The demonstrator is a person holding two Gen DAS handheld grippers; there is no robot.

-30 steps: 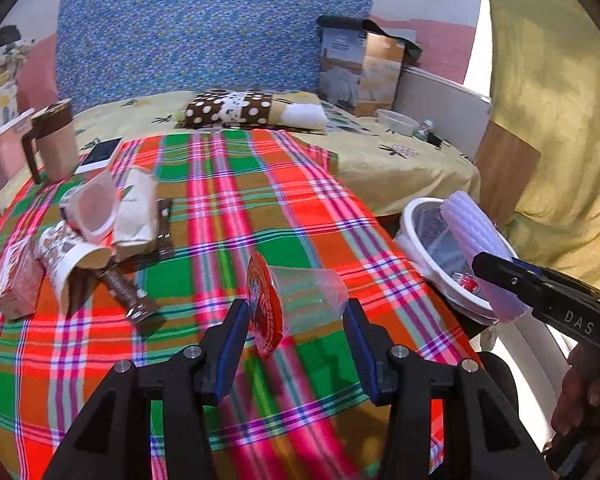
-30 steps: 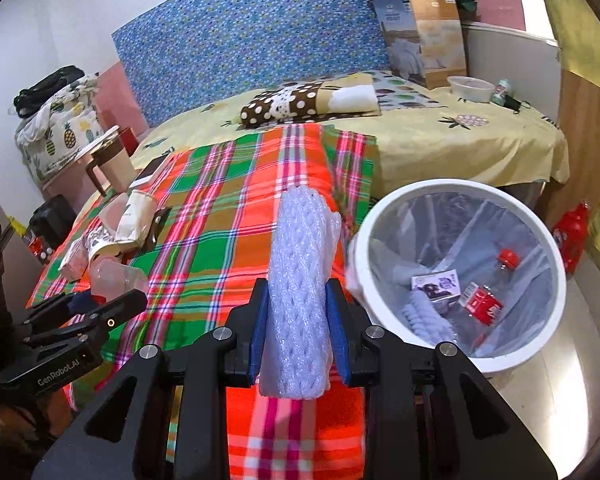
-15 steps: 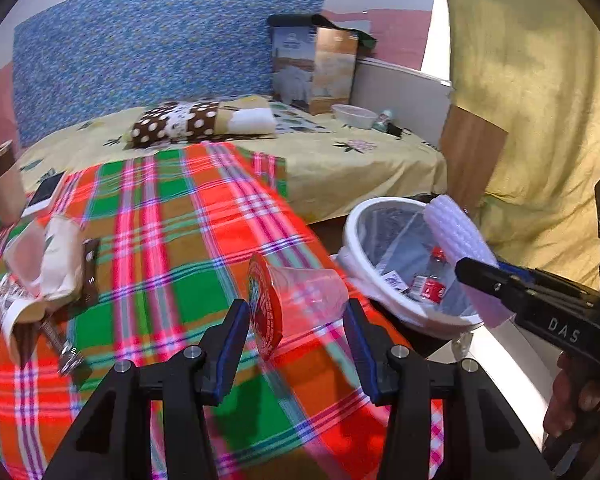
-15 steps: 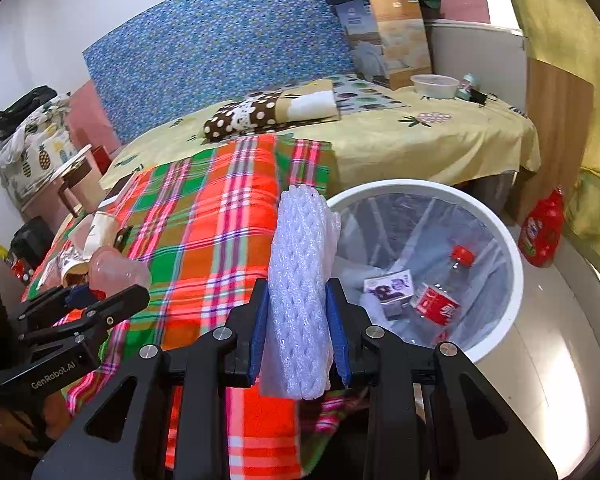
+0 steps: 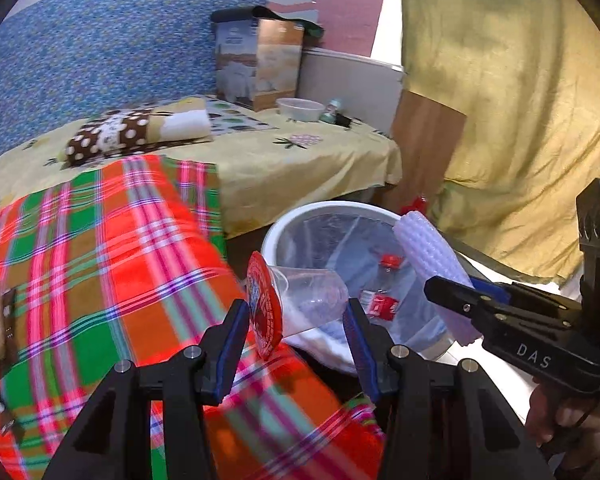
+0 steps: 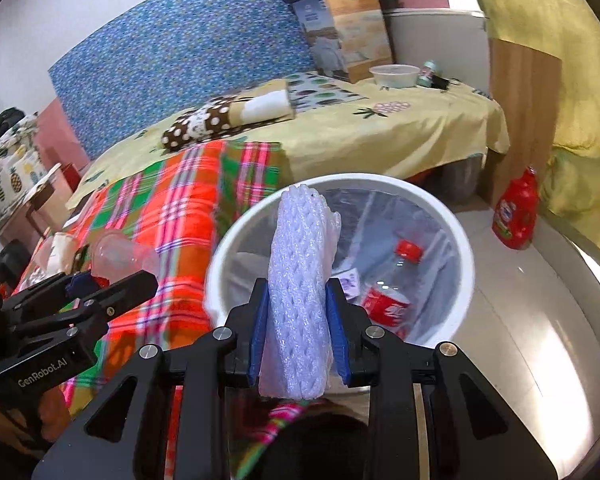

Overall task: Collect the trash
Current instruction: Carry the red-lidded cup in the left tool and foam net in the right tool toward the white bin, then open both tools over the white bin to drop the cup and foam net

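With the foam net point(image 6: 298, 300) clamped in the right gripper point(image 6: 296, 316) over the bin point(image 6: 456, 240) and the plastic cup point(image 5: 304, 300) pinched in the left gripper point(image 5: 296, 328) beside its rim, the drop-off step was judged reached, release being called for next.

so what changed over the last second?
Both grippers swung from over the blanket toward the bin; the foam is now over its rim. Grips unchanged: left gripper holds the cup, right gripper the foam.
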